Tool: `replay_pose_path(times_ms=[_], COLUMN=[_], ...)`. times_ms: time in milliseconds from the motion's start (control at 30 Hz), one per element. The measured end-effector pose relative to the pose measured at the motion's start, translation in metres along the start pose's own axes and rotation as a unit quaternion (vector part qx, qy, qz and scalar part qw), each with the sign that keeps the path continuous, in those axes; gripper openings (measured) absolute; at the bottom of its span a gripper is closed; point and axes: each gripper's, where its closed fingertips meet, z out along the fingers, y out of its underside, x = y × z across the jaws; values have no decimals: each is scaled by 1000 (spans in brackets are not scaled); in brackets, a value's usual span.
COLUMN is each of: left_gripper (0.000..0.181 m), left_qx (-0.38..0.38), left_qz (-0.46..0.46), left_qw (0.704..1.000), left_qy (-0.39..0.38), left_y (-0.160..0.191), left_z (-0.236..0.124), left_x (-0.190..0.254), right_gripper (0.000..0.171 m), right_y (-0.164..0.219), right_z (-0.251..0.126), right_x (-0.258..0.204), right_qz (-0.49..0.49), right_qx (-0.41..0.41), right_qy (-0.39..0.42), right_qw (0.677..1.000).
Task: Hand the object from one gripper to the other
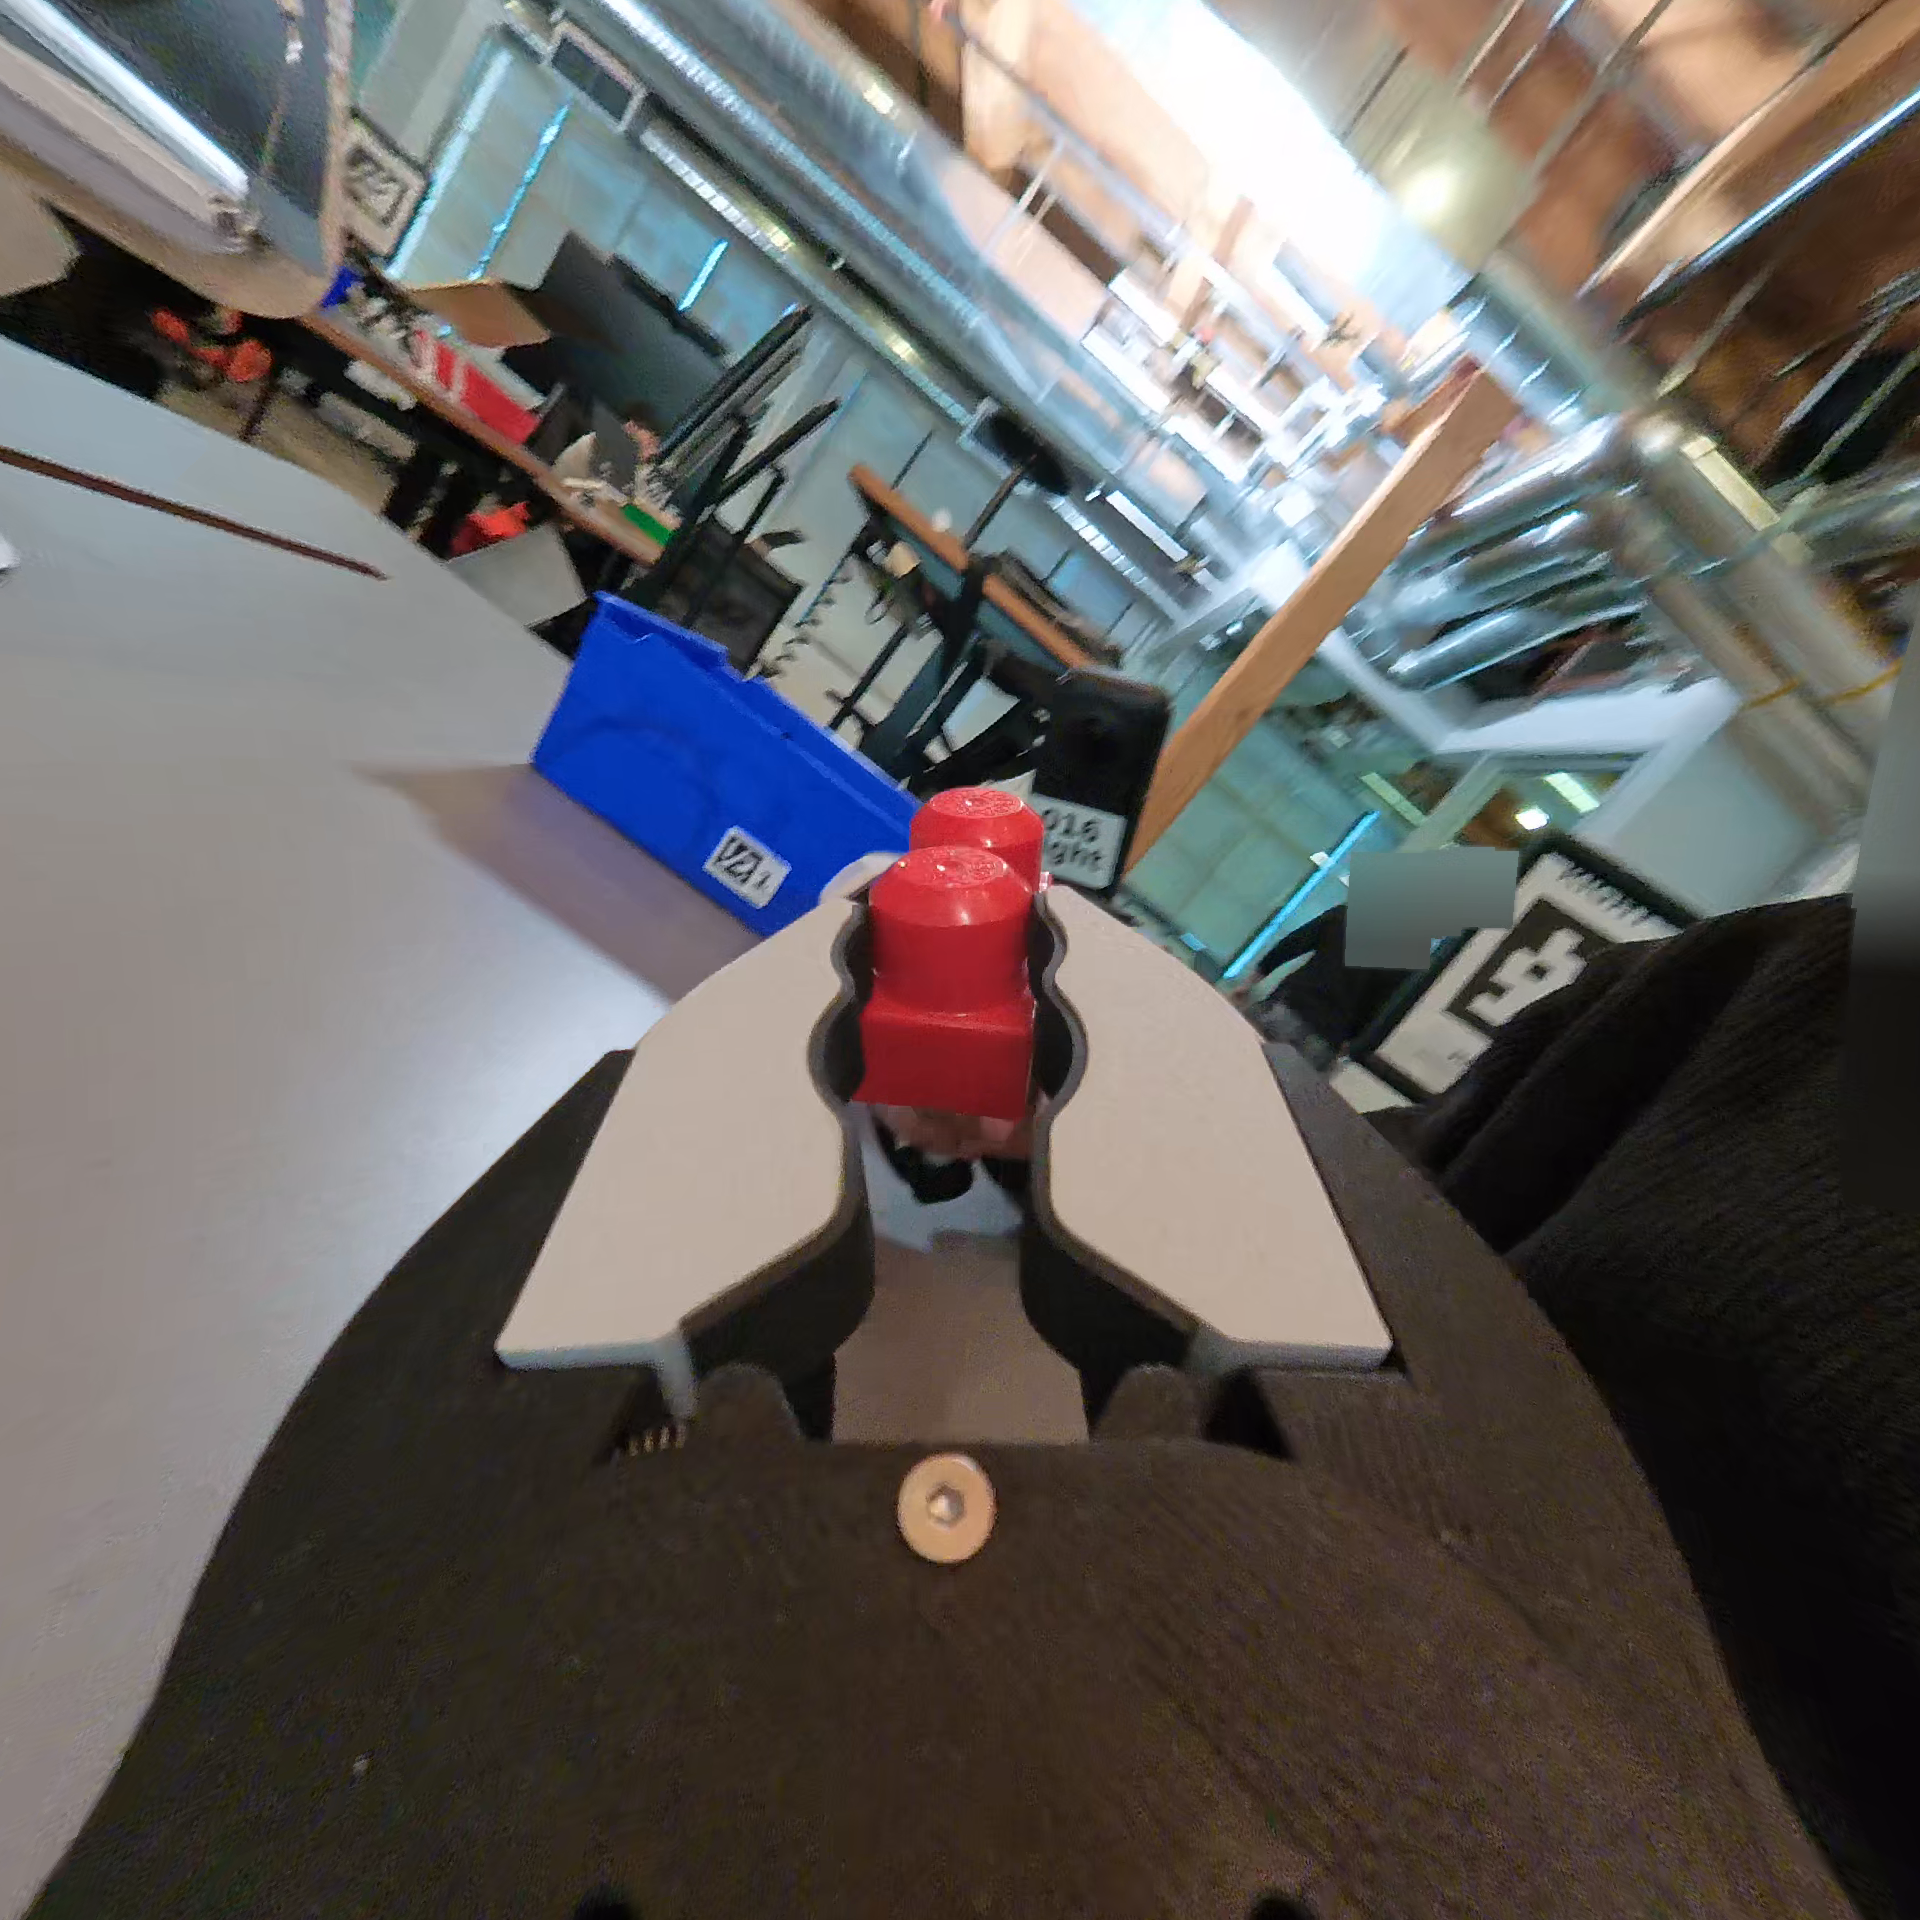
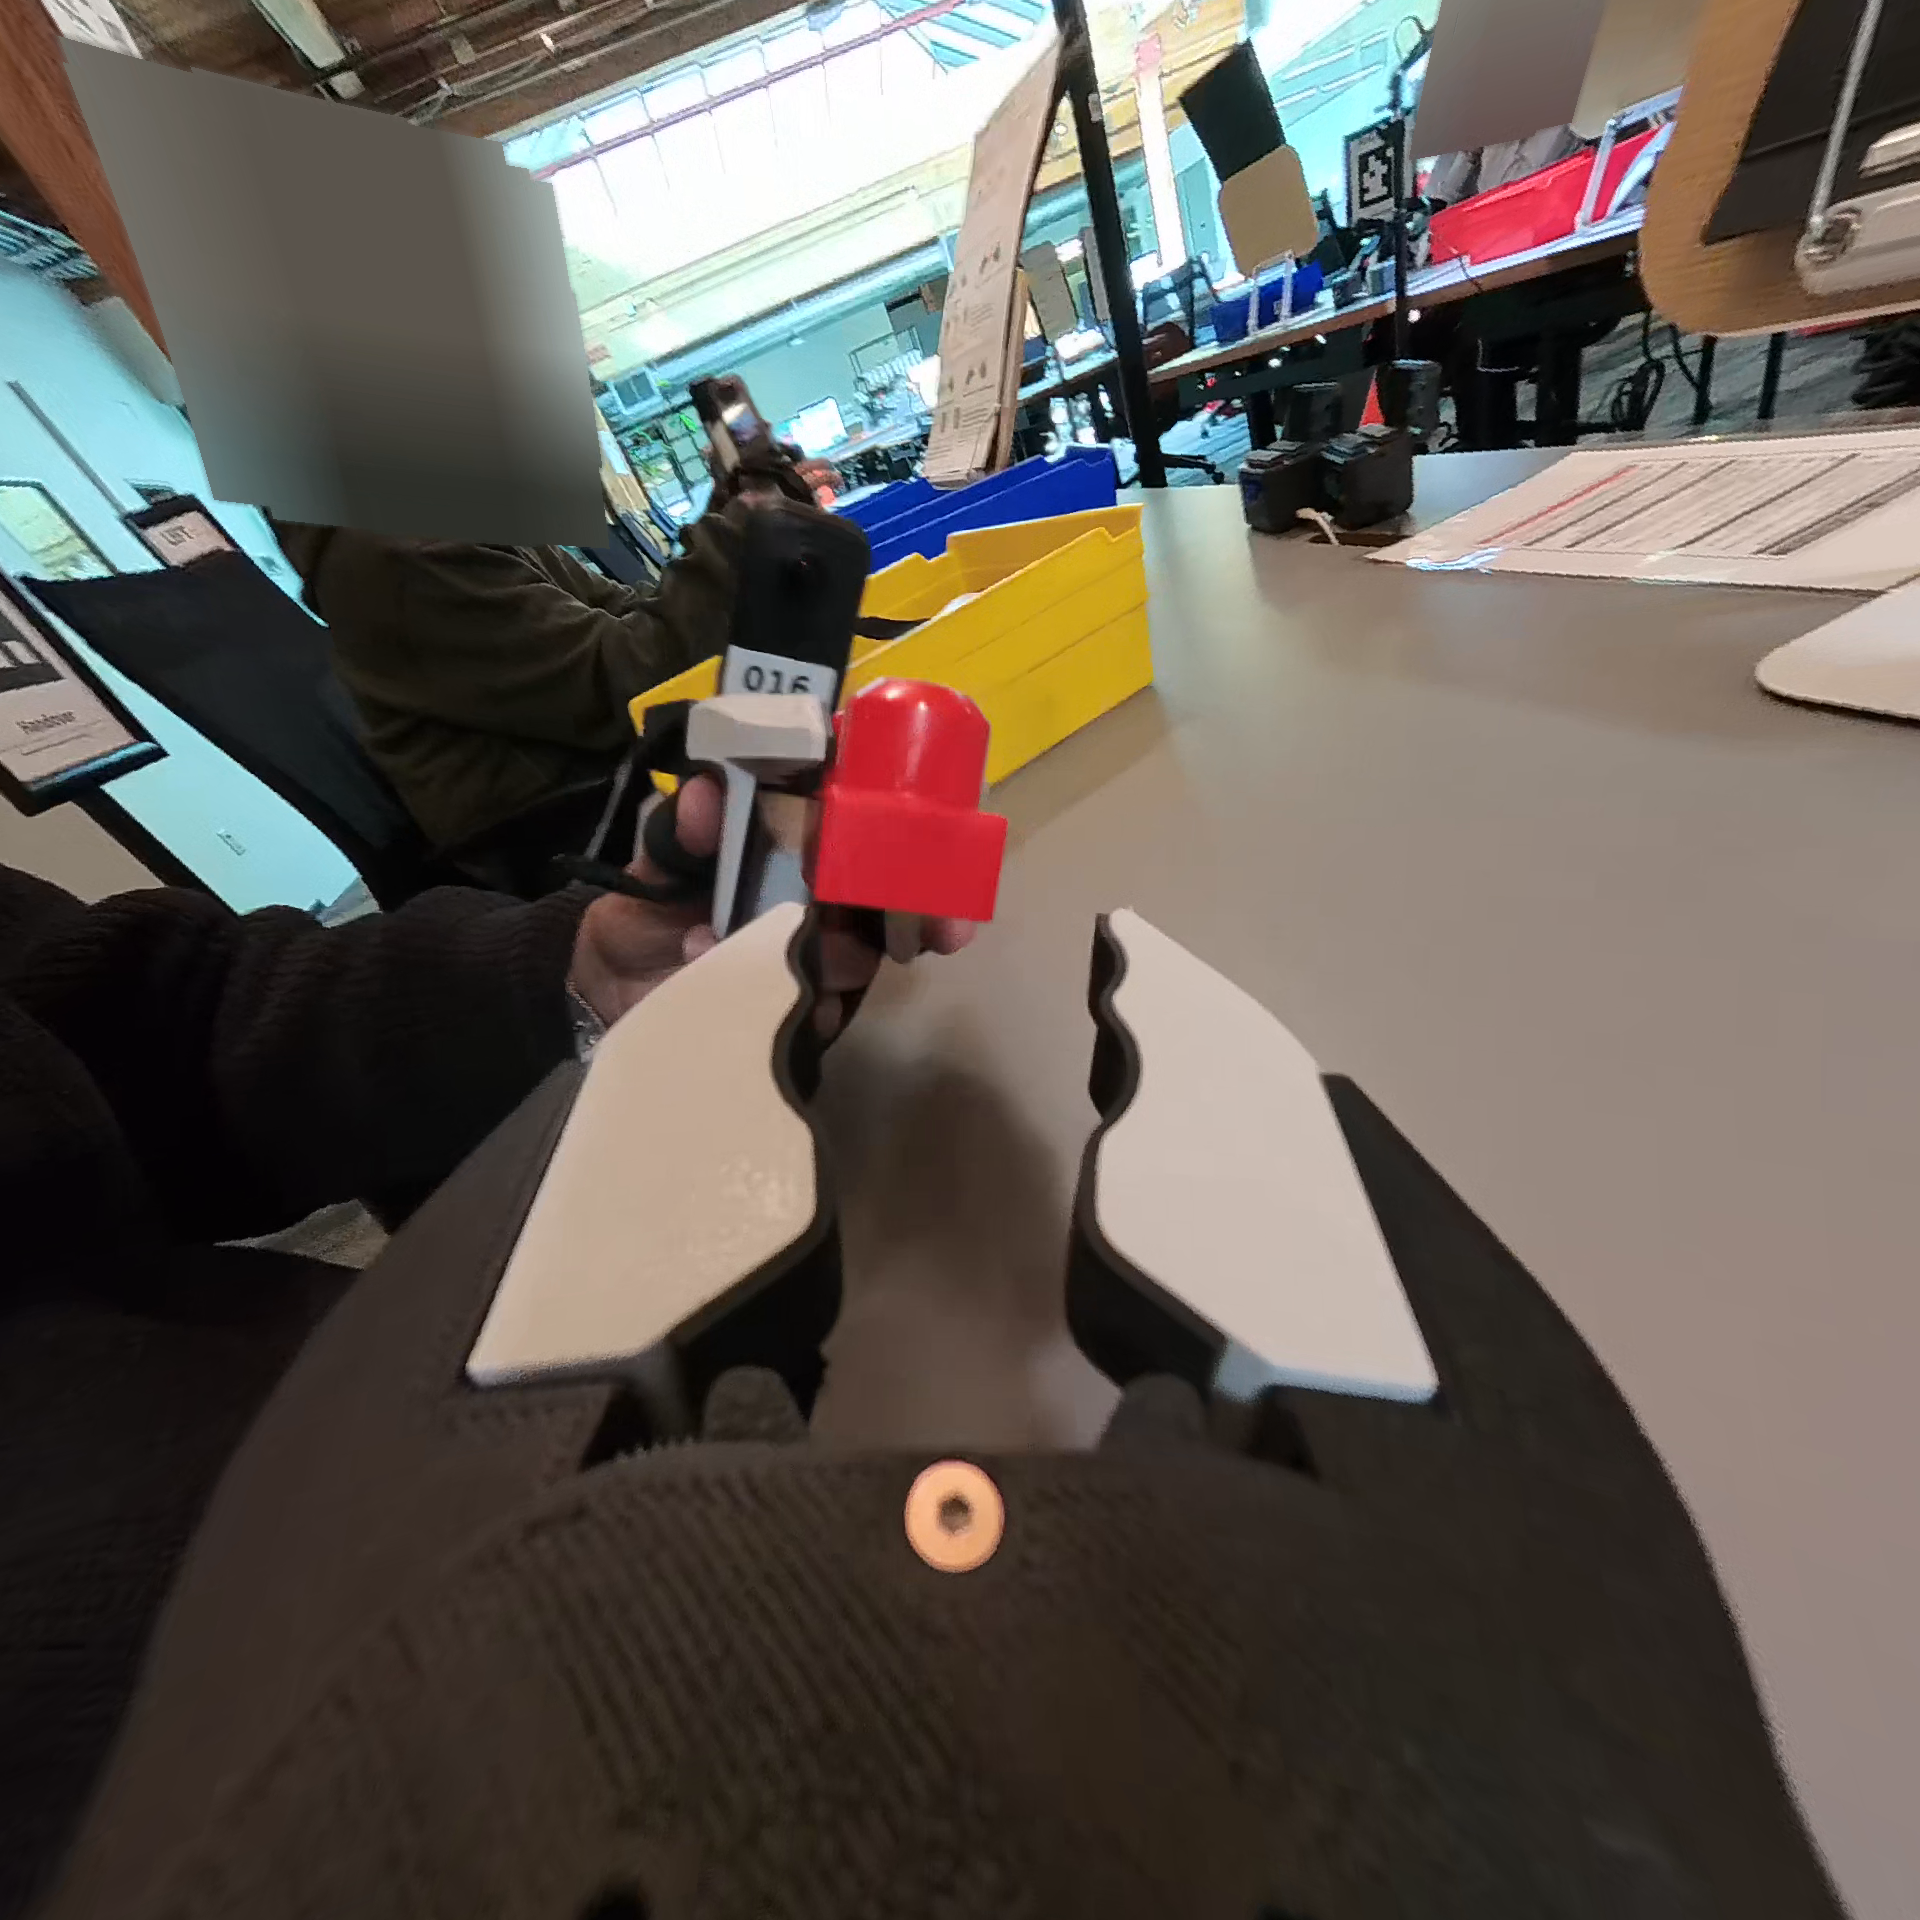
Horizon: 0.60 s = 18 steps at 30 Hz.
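A red toy brick [image 1: 951, 997] with two round studs sits clamped between the grey fingers of my left gripper [image 1: 948, 935], studs pointing up, held above the grey table [image 1: 260, 831]. The black body of the other gripper [image 1: 1091, 769] shows just behind the brick. In the right wrist view my right gripper [image 2: 951, 930] is open and empty, jaws wide apart. The red brick [image 2: 909, 821] hangs just beyond its left fingertip, not touching it, held by the left gripper's grey finger [image 2: 753, 732] and a person's hand [image 2: 644, 925].
A blue bin [image 1: 686, 758] lies on the table ahead of the left gripper. A yellow bin [image 2: 1018, 623] and blue bins [image 2: 987, 499] stand behind the brick. A printed sheet [image 2: 1683, 509], black devices [image 2: 1320, 473] and a white base [image 2: 1849, 665] are at the right. The gap from one gripper's tips to the other's is roughly 4 cm.
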Motion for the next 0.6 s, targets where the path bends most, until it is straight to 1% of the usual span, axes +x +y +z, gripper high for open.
replay_pose_path(times_ms=[100,233,333,467,533,600], left_gripper=[30,29,30,30,29,30], left_qx=[18,21,29,40,39,38], left_qz=[-14,-13,-20,-25,-12,4], left_qw=[999,998,997,993,992,993], left_qy=[46,49,71,109,116,114], left_y=[-5,-5,-8,-11,-10,-9], left_z=[0,0,-1,-1,-1,0], left_x=[13,14,20,32,36,38], right_gripper=[51,54,55,55,60,69], right_y=[-6,-17,-25,-32,-32,-27], right_z=[1,-3,-7,-12,-11,-7], right_x=[-14,-23,-27,-27,-27,-29], right_qz=[36,80,100,182,226,265], right_qx=[21,55,78,103,103,89], right_qy=[-52,-96,-118,-164,-183,-199], right_qw=[998,991,985,964,951,939])
